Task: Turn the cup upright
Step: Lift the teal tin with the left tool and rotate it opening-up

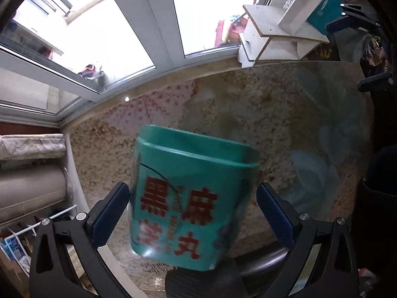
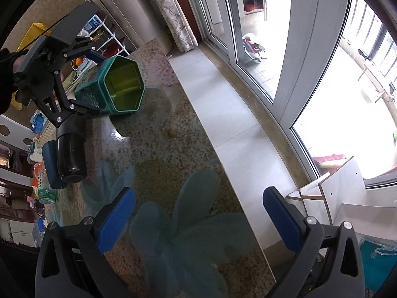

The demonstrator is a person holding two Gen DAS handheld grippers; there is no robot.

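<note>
A teal hexagonal cup point(image 1: 188, 198) with red Chinese characters sits between the blue pads of my left gripper point(image 1: 192, 208). In the left wrist view there are small gaps between pads and cup, so the jaws look open around it. In the right wrist view the cup point(image 2: 116, 87) is tilted on its side above the table, its yellow-green open mouth facing the window, with the left gripper point(image 2: 93, 84) around its body. My right gripper point(image 2: 198, 213) is open and empty over the glass tabletop.
The glass table point(image 2: 173, 149) with frosted flower patterns runs along a stone windowsill point(image 2: 223, 114). White wooden shelf pieces point(image 1: 273, 37) stand at the table's far end. A dark cylinder point(image 2: 70, 154) and a blue object point(image 2: 49, 166) sit near the table's left edge.
</note>
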